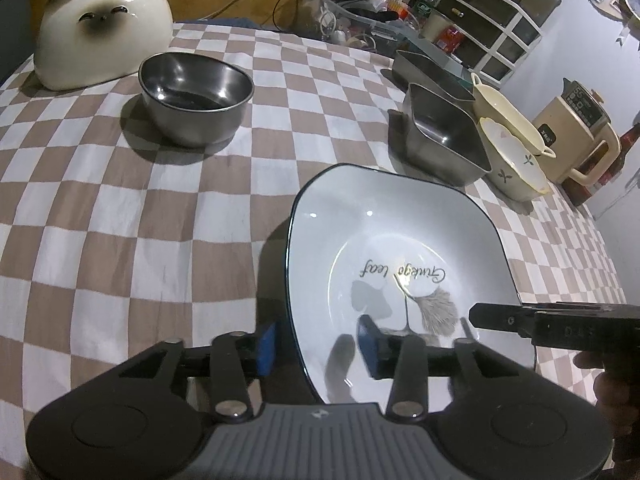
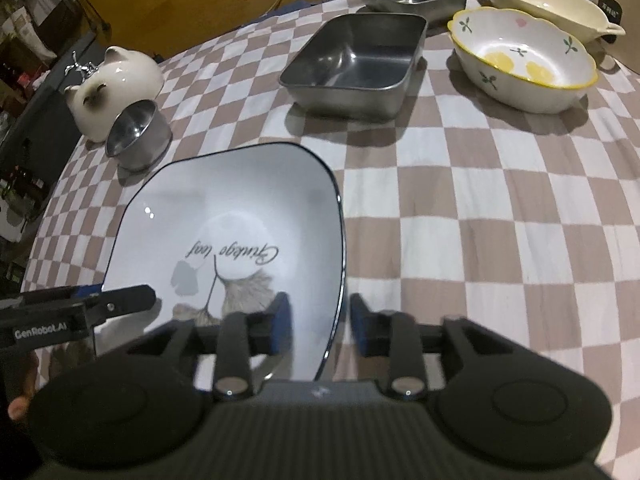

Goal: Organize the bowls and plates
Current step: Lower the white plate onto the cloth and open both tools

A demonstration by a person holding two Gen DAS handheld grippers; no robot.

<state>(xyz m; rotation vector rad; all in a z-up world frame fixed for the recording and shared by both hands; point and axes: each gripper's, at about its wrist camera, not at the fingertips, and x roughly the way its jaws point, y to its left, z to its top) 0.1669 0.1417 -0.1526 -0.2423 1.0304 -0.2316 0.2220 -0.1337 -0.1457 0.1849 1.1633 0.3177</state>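
Your left gripper [image 1: 320,344] and right gripper [image 2: 320,320] each straddle an edge of the square white plate [image 1: 400,232], jaws spread, pads clear. The plate rests on the checkered tablecloth [image 1: 120,220]. Judged step: release. Next, withdraw both cleanly.

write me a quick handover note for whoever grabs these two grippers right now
Left gripper: open, jaws astride the left rim of the white square plate, pads clear.
Right gripper: open, astride the plate's right rim.
The plate rests on the checkered cloth.
Round steel bowl stands by the cat ornament; two steel trays, the lemon bowl and the cream dish sit at the far side.
Left: nothing is stacked yet.
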